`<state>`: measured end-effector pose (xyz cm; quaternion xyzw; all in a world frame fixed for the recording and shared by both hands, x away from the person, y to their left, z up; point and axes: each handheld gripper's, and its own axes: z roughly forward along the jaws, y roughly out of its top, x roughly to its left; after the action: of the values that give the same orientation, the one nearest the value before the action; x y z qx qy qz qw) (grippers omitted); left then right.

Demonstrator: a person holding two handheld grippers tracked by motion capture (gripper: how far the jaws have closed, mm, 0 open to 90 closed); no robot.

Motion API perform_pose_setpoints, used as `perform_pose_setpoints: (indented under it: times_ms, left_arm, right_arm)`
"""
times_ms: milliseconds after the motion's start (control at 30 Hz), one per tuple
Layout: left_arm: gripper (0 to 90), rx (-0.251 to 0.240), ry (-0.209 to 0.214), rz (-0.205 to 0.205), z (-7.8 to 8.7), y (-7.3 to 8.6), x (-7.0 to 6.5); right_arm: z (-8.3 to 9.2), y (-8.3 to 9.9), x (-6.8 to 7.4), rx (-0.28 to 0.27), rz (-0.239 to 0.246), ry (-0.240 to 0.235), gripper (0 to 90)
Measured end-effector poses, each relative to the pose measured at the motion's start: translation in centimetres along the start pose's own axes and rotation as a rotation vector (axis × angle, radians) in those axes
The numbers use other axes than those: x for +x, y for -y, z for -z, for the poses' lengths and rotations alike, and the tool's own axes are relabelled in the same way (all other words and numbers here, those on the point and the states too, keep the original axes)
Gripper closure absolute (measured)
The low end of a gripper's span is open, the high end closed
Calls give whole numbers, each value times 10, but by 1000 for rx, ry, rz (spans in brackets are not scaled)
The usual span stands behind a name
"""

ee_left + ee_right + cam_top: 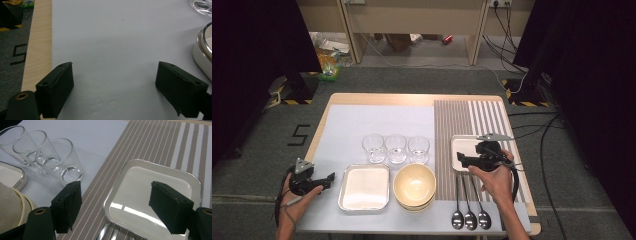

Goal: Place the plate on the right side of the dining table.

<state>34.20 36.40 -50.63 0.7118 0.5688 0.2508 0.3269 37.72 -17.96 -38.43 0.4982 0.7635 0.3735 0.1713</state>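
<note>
My right gripper [460, 159] hovers open over the near left part of a small square white plate [463, 148] on the striped placemat [472, 120]. In the right gripper view the jaws of my right gripper [122, 207] stand wide apart above that plate [160, 185], nothing between them. My left gripper [330, 178] rests near the table's left front edge, open and empty. In the left gripper view my left gripper [115, 87] has only bare light-blue table cover between its jaws.
Three clear glasses [396, 148] stand in a row mid-table. A square white tray [364, 186] and stacked cream bowls [414, 185] sit at the front. Three spoons [470, 212] lie on the placemat near the front edge. The bowl rim [10, 202] shows left of the right gripper.
</note>
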Motion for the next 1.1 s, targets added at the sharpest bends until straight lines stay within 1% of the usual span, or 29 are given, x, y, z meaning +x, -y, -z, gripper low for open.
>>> perform_pose_setpoints:
  times_ms: [33,100,133,200,267,333,433,533,700,833,900,1000,1100]
  left_arm:
    - [139,3,-1,0,0,0,0]
    - [134,4,-6,-2,0,0,-1]
    - [134,5,2,1,0,0,0]
    - [134,7,5,2,0,0,1]
    - [134,7,3,0,0,0,0]
    - [133,5,2,1,0,0,0]
    - [134,3,-3,0,0,0,0]
    - [134,4,-8,-8,0,0,-1]
    - [133,3,-5,-2,0,0,0]
    - [132,4,-3,1,0,0,0]
    - [132,4,-3,0,0,0,0]
    - [133,3,-4,0,0,0,0]
    - [133,4,-3,0,0,0,0]
  right_arm:
    - [0,0,1,-7,11,-2,268]
    - [-1,1,4,-7,14,-7,288]
    - [-1,1,5,-6,19,-11,288]
    - [-2,1,6,-5,17,-8,288]
    - [-4,1,8,-3,18,-22,289]
    - [-1,-1,11,-7,14,-36,289]
    - [2,-4,12,-15,22,-43,289]
    - [4,-6,16,-11,31,-49,289]
    - [5,-5,26,-16,32,-90,293]
    - [6,-7,35,-8,55,-98,299]
    - [7,-10,39,-12,73,-102,301]
    - [6,-13,46,-3,96,-106,302]
    - [5,-14,52,5,112,-126,301]
